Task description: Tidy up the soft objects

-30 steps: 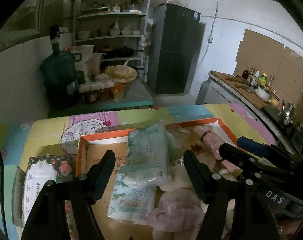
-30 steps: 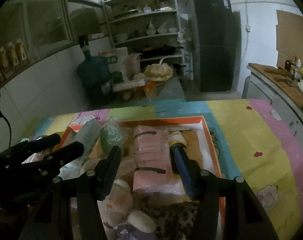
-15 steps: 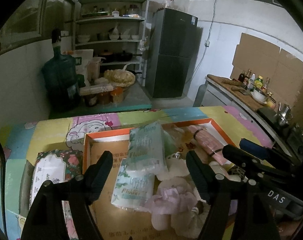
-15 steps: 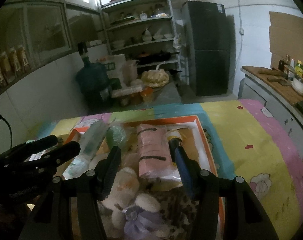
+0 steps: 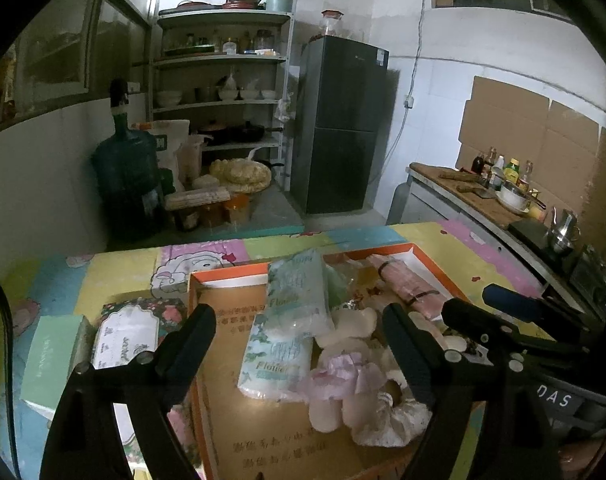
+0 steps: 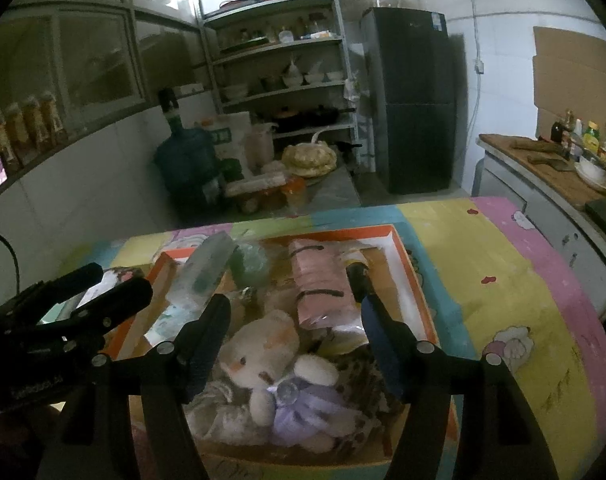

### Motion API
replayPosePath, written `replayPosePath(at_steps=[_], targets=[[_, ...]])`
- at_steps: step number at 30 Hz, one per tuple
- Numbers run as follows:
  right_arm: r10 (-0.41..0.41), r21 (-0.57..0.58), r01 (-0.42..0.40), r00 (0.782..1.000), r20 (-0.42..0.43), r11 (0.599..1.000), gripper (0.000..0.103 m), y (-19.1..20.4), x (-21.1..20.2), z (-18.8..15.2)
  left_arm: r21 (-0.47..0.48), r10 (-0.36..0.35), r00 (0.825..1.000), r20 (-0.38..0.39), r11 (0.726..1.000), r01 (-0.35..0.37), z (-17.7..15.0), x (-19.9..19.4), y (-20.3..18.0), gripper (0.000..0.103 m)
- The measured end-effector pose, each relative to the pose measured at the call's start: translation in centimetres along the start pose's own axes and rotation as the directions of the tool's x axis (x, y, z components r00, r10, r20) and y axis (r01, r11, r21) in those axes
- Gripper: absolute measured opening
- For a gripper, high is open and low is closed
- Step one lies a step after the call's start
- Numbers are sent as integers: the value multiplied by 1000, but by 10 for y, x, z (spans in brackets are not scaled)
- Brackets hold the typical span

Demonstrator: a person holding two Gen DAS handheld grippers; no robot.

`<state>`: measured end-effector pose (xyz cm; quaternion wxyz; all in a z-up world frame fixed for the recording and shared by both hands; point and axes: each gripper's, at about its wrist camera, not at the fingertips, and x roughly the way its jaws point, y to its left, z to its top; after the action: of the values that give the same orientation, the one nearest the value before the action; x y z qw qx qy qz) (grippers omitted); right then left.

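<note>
Left to right across the bench (image 5: 115,268): a floral tissue pack (image 5: 133,326) lies outside the orange-rimmed box (image 5: 231,274). The left gripper (image 5: 297,334) has just been opening and stands wide above two stacked tissue packs (image 5: 287,320) inside the box, its pads clear of them. The right gripper (image 6: 293,318) (also just opening) stands wide over a white plush toy (image 6: 263,350) and a pink pack (image 6: 319,280), gripping neither; both lie in the box.
</note>
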<state>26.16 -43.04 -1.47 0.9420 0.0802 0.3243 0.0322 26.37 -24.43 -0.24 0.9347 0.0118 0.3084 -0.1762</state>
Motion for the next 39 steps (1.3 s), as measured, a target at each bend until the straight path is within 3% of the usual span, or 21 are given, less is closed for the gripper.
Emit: replayPosePath(at_steps=[9,21,39], targets=[[-10,0,10,1000,22,1000,70,10,-19,-9,-13,8,999,31,1000,-7,-9,-27,4,85],[-25,-10,27,992,125,1000,70,37,-62,-22,-32,51,996,77,998,-48,-25,-72,12,85],[15,-85,3,979,204,996,70,102,-118,-48,-91,150,973,178,987,-135,-51,-162,37,85]])
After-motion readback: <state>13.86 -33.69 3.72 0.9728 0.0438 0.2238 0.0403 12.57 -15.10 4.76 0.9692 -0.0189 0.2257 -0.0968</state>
